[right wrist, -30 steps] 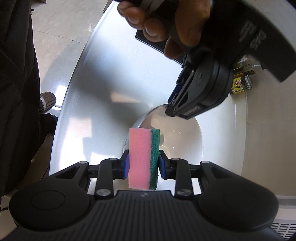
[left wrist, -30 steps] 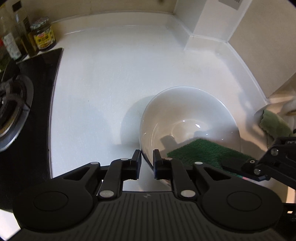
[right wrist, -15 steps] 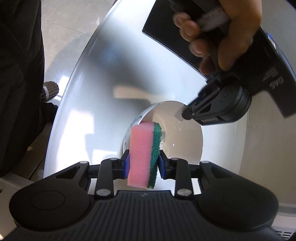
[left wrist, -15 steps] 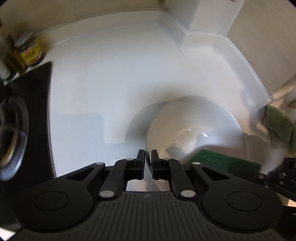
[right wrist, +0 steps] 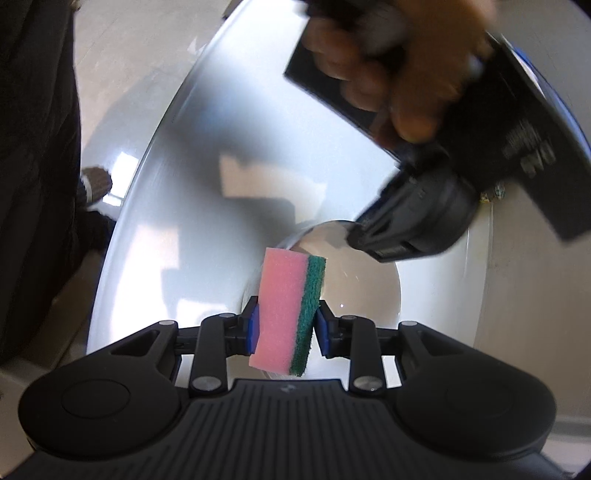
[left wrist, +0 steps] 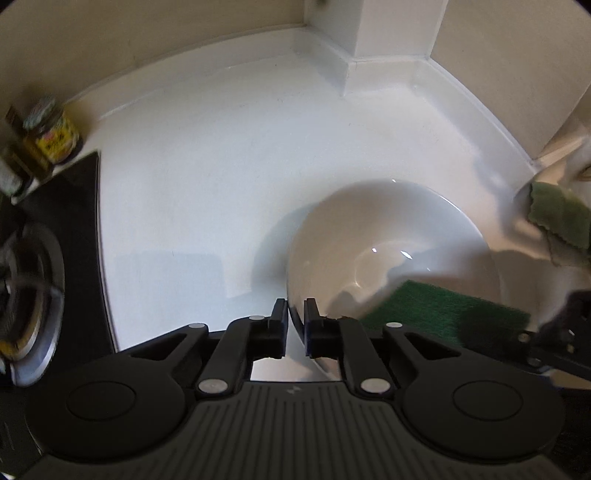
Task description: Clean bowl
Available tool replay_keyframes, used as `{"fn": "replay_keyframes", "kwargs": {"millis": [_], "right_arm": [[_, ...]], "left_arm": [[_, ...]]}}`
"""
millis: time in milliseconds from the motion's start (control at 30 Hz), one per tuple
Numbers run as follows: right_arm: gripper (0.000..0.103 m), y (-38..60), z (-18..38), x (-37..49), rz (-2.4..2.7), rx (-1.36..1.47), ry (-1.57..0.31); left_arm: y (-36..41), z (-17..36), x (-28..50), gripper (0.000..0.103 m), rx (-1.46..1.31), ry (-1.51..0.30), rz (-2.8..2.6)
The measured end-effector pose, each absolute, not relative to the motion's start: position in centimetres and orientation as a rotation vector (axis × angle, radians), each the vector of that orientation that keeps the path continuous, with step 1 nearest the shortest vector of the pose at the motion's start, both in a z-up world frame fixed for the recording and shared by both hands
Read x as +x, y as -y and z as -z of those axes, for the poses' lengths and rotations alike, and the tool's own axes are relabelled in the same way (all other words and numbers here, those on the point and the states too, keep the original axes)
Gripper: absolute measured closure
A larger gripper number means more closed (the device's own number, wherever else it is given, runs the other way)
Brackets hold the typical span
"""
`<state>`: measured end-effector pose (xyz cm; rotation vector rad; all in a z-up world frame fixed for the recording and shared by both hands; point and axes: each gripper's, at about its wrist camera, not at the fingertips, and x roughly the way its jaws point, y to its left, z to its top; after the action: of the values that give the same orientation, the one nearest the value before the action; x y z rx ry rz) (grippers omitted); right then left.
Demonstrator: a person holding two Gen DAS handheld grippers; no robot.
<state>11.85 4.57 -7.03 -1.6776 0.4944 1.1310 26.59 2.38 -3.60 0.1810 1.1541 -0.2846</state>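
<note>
Bowl [left wrist: 369, 236] sits on the white surface [left wrist: 207, 177], left tool [left wrist: 295, 328] pinching its near rim. Right tool [right wrist: 285, 328] squeezes the sponge [right wrist: 286, 310] just over it. Glazed ceramic looks slick and breakable, so hold the rim firmly.

Your widest free room is the white counter [left wrist: 207, 192] left of and behind the bowl [left wrist: 391, 236]. On the far left the stove [left wrist: 33, 280] and jars [left wrist: 51, 129] block you. The walls and a corner pillar [left wrist: 391, 33] close off the back. A green cloth [left wrist: 557, 218] lies to the right. Inside the bowl, the sponge [right wrist: 288, 310] fills the near right side, and the left gripper [left wrist: 295, 328] straddles the near rim.
</note>
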Motion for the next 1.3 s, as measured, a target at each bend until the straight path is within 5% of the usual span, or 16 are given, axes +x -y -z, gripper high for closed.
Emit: {"fn": "replay_keyframes", "kwargs": {"millis": [233, 567, 900, 1300], "right_arm": [[0.077, -4.5, 7.5, 12.3, -1.104, -1.665, -0.516], [0.077, -4.4, 7.2, 12.1, -1.090, -1.650, -0.527], [0.077, -3.5, 6.3, 11.6, -1.125, -1.656, -0.535], [0.077, -3.4, 6.1, 12.4, -1.114, -1.602, -0.564]], "left_arm": [[-2.8, 3.8, 26.4, 0.096, 0.095, -1.167, 0.257], [-4.0, 4.1, 23.8, 0.083, -0.020, -1.189, 0.234], [-1.9, 4.0, 28.4, 0.095, 0.135, -1.205, 0.319], [-2.9, 3.4, 23.6, 0.091, -0.029, -1.205, 0.214]]}}
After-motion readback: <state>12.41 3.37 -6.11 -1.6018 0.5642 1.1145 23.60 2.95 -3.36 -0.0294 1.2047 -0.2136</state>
